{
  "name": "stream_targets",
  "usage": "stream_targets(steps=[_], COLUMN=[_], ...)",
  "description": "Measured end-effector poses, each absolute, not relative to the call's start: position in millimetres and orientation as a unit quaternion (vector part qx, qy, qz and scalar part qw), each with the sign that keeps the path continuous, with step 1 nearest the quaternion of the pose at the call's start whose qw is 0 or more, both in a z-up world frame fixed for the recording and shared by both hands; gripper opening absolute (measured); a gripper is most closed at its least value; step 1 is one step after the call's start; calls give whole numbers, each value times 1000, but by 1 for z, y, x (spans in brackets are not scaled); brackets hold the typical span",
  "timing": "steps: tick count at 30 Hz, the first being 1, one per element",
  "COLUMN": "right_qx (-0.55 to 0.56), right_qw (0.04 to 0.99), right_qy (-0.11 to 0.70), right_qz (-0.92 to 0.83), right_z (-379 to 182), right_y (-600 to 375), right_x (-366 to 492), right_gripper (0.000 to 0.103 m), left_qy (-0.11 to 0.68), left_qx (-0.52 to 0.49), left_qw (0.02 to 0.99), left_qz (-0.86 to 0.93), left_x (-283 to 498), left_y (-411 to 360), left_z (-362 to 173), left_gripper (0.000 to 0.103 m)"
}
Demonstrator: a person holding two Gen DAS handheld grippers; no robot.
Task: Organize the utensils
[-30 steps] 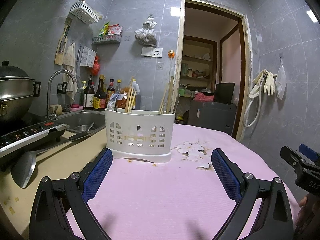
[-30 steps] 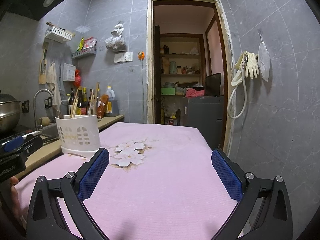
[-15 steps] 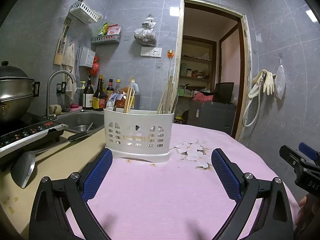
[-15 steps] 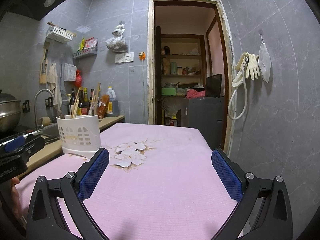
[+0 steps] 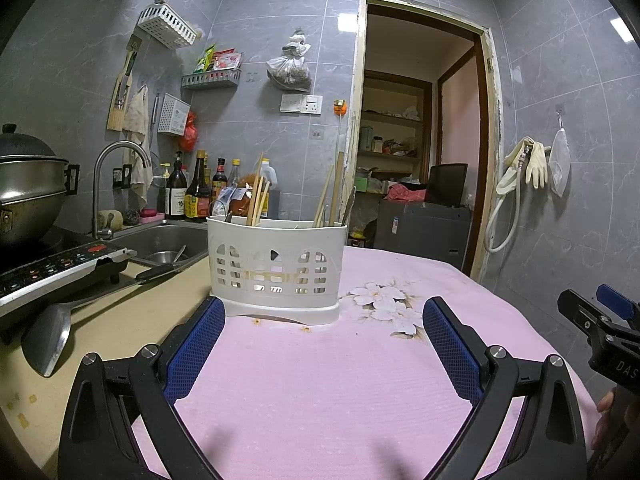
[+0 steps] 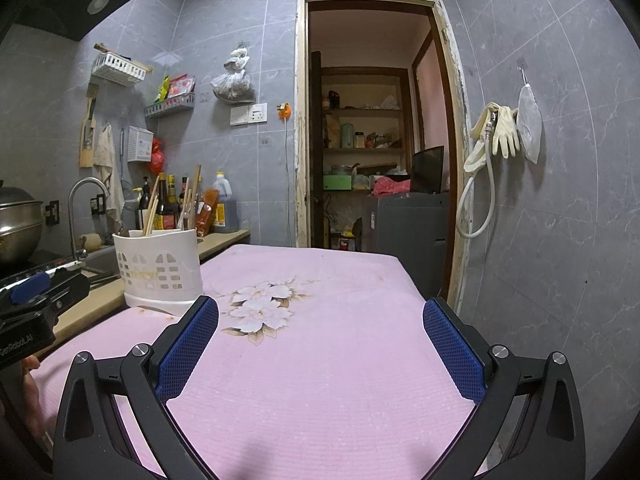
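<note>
A white slotted utensil holder (image 5: 276, 268) stands upright on the pink cloth (image 5: 320, 392) that covers the worktop, close to the cloth's left edge and just beside the bare beige counter (image 5: 104, 320). Wooden chopsticks (image 5: 258, 196) lean out of its left part, and more chopsticks with a metal utensil handle (image 5: 348, 206) rise from its right part; I cannot tell how the inside is divided. A printed white flower (image 5: 384, 304) lies on the cloth just right of the holder.

The left gripper (image 5: 320, 312) hangs low over the cloth directly in front of the holder, its blue-padded fingers (image 5: 196, 344) spread wide with nothing between them; the left pad sits near the holder's base corner, though I cannot tell whether they touch. The right gripper (image 6: 320, 312) is off to the right, over the middle of the cloth, fingers (image 6: 452, 344) likewise released and empty, with the holder (image 6: 158, 268) well to its left.

On the counter lies a metal spatula (image 5: 48, 340) beside an induction cooker (image 5: 52, 268), with a steel pot (image 5: 28, 196) on top. Behind them are the sink (image 5: 168, 240) with its curved tap (image 5: 116, 168), and a row of sauce bottles (image 5: 192, 192) against the grey tiled wall. Rubber gloves (image 5: 528, 164) hang on the right wall beside an open doorway (image 5: 420, 128).
</note>
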State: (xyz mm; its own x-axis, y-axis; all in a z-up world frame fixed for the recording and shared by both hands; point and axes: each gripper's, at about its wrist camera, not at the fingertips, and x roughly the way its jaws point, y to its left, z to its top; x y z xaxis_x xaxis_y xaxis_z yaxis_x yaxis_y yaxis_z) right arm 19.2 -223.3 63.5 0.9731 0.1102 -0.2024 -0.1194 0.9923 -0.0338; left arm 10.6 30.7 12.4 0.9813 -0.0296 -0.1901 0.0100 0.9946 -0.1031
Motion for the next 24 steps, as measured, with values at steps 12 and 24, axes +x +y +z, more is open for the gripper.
stream_targets(steps=[12, 24], right_qx=[-25, -25], right_qw=[993, 993], right_qy=[103, 103], right_qz=[58, 58], right_z=[62, 63], right_y=[-221, -222], right_x=[18, 18], right_gripper=[103, 103], left_qy=[97, 97], left_qx=[-48, -50], left_qw=[994, 994], left_qz=[-10, -11], left_x=[10, 11], left_y=[31, 31], left_z=[12, 12], left_gripper=[97, 97])
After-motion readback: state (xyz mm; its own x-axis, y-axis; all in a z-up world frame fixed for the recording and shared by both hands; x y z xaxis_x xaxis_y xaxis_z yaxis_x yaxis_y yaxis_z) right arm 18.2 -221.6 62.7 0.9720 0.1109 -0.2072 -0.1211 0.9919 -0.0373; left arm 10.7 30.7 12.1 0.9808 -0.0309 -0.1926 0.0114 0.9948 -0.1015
